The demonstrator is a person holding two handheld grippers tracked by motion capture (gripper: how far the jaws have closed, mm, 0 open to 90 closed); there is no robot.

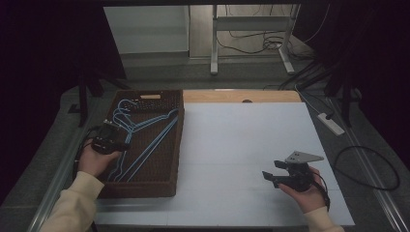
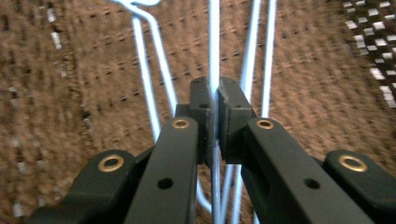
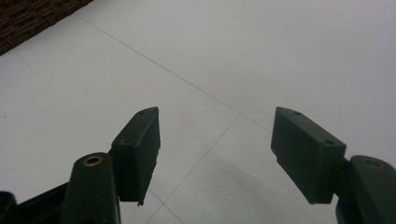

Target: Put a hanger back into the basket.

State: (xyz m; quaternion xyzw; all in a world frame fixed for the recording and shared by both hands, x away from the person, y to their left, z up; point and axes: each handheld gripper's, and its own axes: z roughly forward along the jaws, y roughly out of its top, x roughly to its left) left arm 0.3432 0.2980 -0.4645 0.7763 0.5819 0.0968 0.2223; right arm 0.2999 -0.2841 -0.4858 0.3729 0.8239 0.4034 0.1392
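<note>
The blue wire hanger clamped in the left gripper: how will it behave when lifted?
Probably light: the hanger is thin wire. It may pivot, since the left gripper pinches one strand. It could snag the other hangers overlapping it in the basket.

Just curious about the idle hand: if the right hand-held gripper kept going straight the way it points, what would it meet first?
Probably the bare white table top: the right hand-held gripper, jaws open and empty, points slightly down at it. Depth is hard to judge.

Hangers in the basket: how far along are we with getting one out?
Done: the left tongs are shut on one wire of a light blue hanger. In hand: that grip. Left: every hanger lies in the brown basket; the right tongs wait open over the white table.
</note>
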